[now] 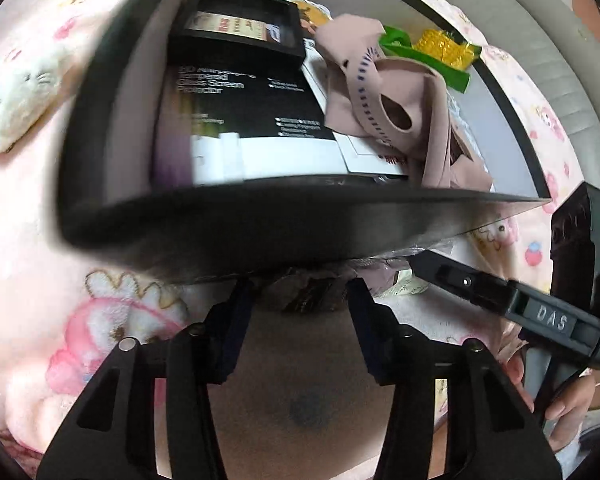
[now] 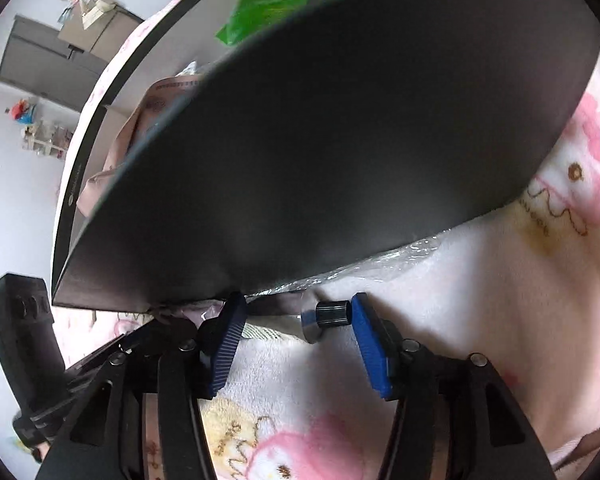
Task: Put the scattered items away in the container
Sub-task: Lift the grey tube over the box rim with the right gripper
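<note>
1. Left wrist view: we look down past our left gripper [image 1: 300, 292], whose jaws stand apart with nothing pressed between the pads; a dark crinkled packet [image 1: 304, 300] lies just ahead of the fingertips, half under the box wall
2. Straight ahead of that gripper rises the near wall of the black container [image 1: 228, 232], an open box resting on the pink cartoon blanket [image 1: 60, 280]
3. Inside the box, beyond the wall, we see a black screen protector package [image 1: 244, 100], a smaller black box [image 1: 240, 28] further back, a beige strap [image 1: 384, 96] to the right, and a yellow and green wrapper [image 1: 444, 52] at the far right corner
4. To the right of the left gripper, our right gripper [image 1: 540, 312] shows from the side, with a hand [image 1: 568, 404] on its handle
5. Right wrist view: our right gripper [image 2: 298, 320] is open as well, pads clear of everything; a small tube with a black cap [image 2: 328, 316] lies between the fingertips, nearer the right pad
6. Clear plastic wrap [image 2: 380, 260] peeks from under the container wall just ahead, and whether the tube touches it we cannot tell
</note>
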{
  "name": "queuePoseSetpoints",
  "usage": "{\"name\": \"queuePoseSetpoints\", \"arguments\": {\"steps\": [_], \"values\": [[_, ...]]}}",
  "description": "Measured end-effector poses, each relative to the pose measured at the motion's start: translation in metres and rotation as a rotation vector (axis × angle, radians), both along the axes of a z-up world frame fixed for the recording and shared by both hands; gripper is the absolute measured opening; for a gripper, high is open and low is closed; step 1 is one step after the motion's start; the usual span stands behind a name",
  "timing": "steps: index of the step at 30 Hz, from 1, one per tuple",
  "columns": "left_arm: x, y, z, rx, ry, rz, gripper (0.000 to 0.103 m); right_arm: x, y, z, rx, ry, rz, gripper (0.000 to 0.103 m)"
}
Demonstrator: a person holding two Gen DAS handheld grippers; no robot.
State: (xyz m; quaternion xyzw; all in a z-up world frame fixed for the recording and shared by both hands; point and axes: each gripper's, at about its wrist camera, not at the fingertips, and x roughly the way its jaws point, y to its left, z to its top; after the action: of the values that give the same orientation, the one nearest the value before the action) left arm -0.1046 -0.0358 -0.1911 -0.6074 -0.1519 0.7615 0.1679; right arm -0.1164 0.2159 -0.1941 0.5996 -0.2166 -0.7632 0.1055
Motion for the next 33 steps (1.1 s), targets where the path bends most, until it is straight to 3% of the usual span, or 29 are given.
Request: {"name": "queuePoseSetpoints", "arguments": {"steps": [2, 9, 13, 17, 22, 26, 30, 33], "values": [[0.005, -0.003, 0.005, 0.005, 0.012, 0.011, 0.042, 0.006, -0.003, 0.005, 0.015, 0.012, 0.026, 0.052], [0.034, -0.021, 0.019, 0.076, -0.004, 0.041, 0.043, 0.043, -0.017, 0.034, 0.054, 0.108, 0.147, 0.054], [0.034, -0.025, 0.025, 0.143, 0.001, 0.059, 0.044, 0.053, -0.012, 0.043, 0.006, 0.131, 0.16, 0.058], [0.028, -0.034, 0.019, 0.186, -0.034, 0.104, 0.047, 0.047, -0.014, 0.038, -0.045, 0.083, 0.131, 0.058], [0.021, -0.029, 0.013, 0.141, -0.055, 0.109, 0.047, 0.043, -0.015, 0.034, -0.069, 0.052, 0.094, 0.058], [0.018, -0.037, 0.012, 0.123, -0.044, 0.164, 0.047, 0.035, -0.013, 0.038, -0.033, 0.049, 0.049, 0.057], [0.009, -0.039, 0.0, 0.15, -0.083, 0.189, 0.047, 0.015, -0.017, 0.023, 0.007, 0.015, 0.065, 0.058], [0.002, -0.03, -0.012, 0.167, -0.128, 0.171, 0.048, 0.003, -0.023, 0.001, -0.051, -0.048, 0.081, 0.058]]}}
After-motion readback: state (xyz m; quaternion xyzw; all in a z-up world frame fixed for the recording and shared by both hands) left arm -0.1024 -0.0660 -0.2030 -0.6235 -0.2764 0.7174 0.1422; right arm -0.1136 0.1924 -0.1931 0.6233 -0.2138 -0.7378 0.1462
